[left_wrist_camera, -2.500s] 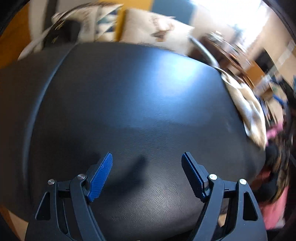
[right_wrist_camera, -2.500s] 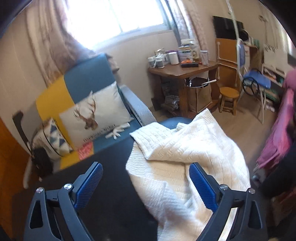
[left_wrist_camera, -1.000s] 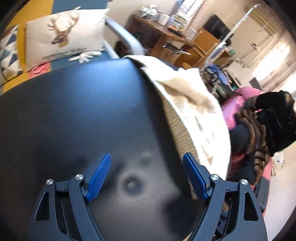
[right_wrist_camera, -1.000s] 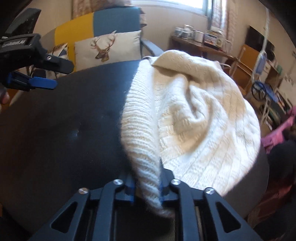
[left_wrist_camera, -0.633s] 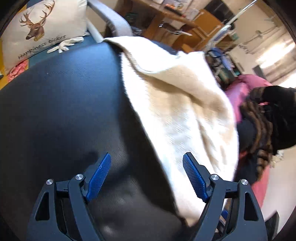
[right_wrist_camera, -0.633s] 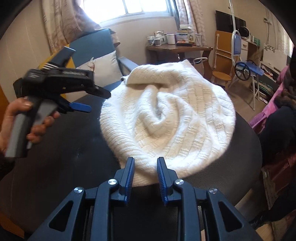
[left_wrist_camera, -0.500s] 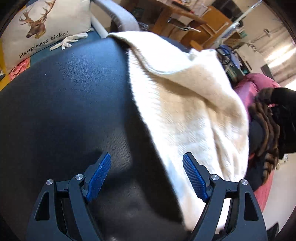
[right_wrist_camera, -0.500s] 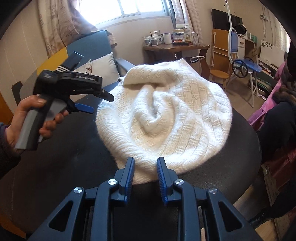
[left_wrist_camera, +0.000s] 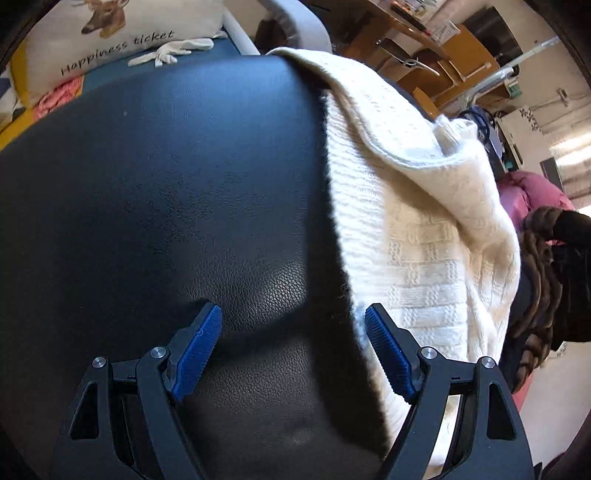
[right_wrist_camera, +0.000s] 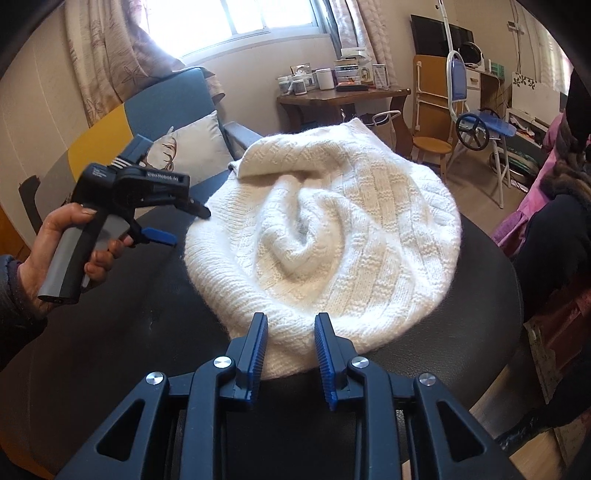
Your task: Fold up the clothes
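- Down comes the left gripper (left_wrist_camera: 293, 354), and it has swung from open tabletop toward the sweater's near edge; the white cable-knit sweater (right_wrist_camera: 325, 236) itself, which hung half off the far side a couple of seconds back, now sits bunched further onto the round black table (left_wrist_camera: 166, 177).
- Right gripper (right_wrist_camera: 290, 349) has its jaws narrow, the blue pads either side of the ribbed hem at the near edge of the heap; the knit bulges up between them, so it looks like a pinch on that hem, though the contact line is partly hidden.
- That grip reads as an anchor: one edge pinned while the other hand hunts for a second one to spread the garment flat.
- Left jaws stand wide, nothing between them but black leatherette; the right-hand pad (left_wrist_camera: 388, 354) sits just beside the sweater's fuzzy side edge, not on it.
- In the right wrist view the person's hand (right_wrist_camera: 55, 254) holds that left tool tilted down, nose toward the knit.
- Sweater is a twisted swirl, no fold made yet; my call is the job is barely begun.
- Deer-print cushion (left_wrist_camera: 122, 33) on the sofa behind, well clear.
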